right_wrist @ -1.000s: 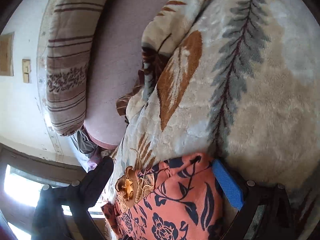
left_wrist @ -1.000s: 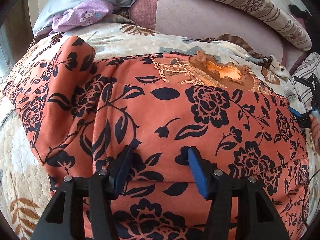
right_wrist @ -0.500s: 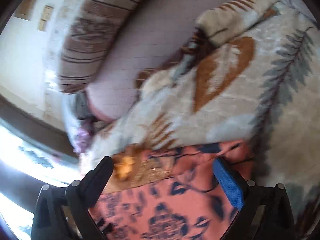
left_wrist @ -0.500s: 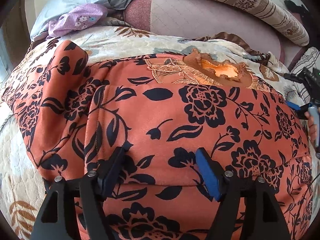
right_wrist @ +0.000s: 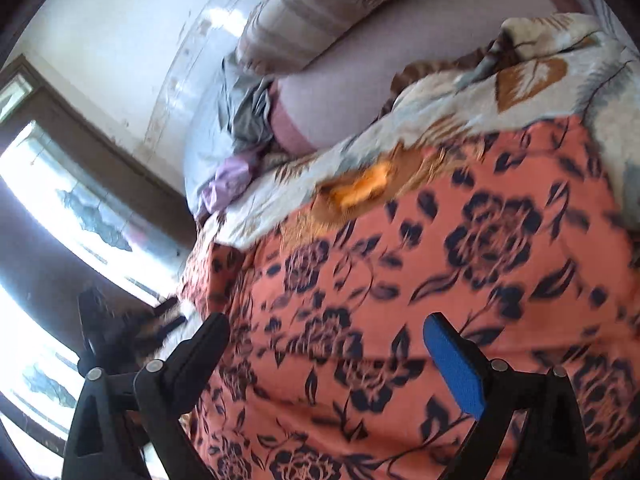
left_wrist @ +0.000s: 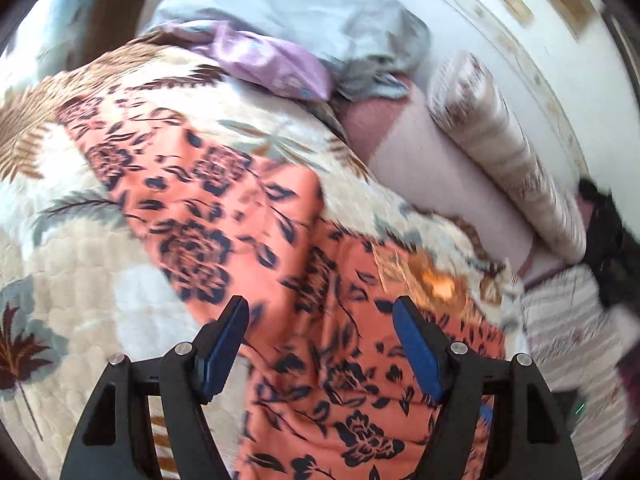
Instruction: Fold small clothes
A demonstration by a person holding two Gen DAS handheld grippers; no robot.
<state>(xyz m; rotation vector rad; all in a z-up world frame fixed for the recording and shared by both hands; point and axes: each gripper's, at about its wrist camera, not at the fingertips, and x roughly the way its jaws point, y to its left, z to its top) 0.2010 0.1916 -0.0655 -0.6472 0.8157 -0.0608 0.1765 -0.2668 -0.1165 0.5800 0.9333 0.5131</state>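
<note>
An orange garment with dark navy flowers (left_wrist: 312, 288) lies spread on a cream leaf-patterned blanket (left_wrist: 80, 264). Its gold embroidered neckline (left_wrist: 436, 284) points toward the pillows. My left gripper (left_wrist: 320, 320) is open and empty, just above the garment near its left side, the sleeve (left_wrist: 160, 176) stretching away ahead. My right gripper (right_wrist: 328, 336) is open and empty, hovering over the garment (right_wrist: 440, 280), whose neckline (right_wrist: 360, 188) lies beyond the fingers. Both views are motion-blurred.
A striped bolster pillow (left_wrist: 508, 160) and a pink sheet (left_wrist: 432, 168) lie beyond the blanket. A lilac cloth (left_wrist: 264, 60) and a grey-blue cloth (left_wrist: 320, 20) are heaped at the far corner. A bright window (right_wrist: 60, 208) is on the left in the right wrist view.
Both grippers swung: the left view turned left toward the sleeve, the right gripper moved from the garment's right edge to above its middle. Both stayed open.
</note>
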